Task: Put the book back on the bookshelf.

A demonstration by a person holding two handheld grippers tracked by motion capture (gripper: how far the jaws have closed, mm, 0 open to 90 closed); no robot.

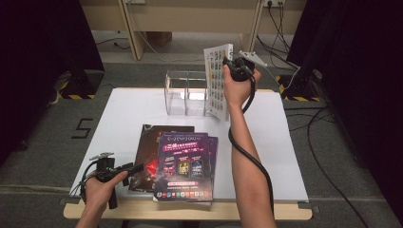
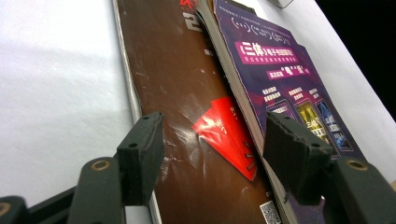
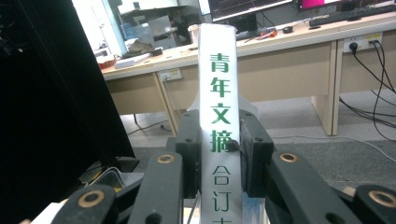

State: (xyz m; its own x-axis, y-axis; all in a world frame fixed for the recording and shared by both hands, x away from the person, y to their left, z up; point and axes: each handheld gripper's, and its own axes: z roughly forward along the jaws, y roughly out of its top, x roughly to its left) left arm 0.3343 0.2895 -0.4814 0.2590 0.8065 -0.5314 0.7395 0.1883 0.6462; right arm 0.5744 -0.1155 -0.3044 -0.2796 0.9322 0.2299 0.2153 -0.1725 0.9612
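Behind the counter (image 1: pixel 133 102), your right tool (image 1: pixel 231 65) clamped the white book (image 1: pixel 217 83) upright, directly above the clear organizer (image 1: pixel 183 95); left tool (image 1: pixel 124 170) gaped.

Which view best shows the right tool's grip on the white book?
The right gripper view: the right tool clamps the white book by its spine. The high view shows its cover held upright above the clear organizer.

The white book's (image 3: pixel 217 140) spine lettering runs off the bottom edge.
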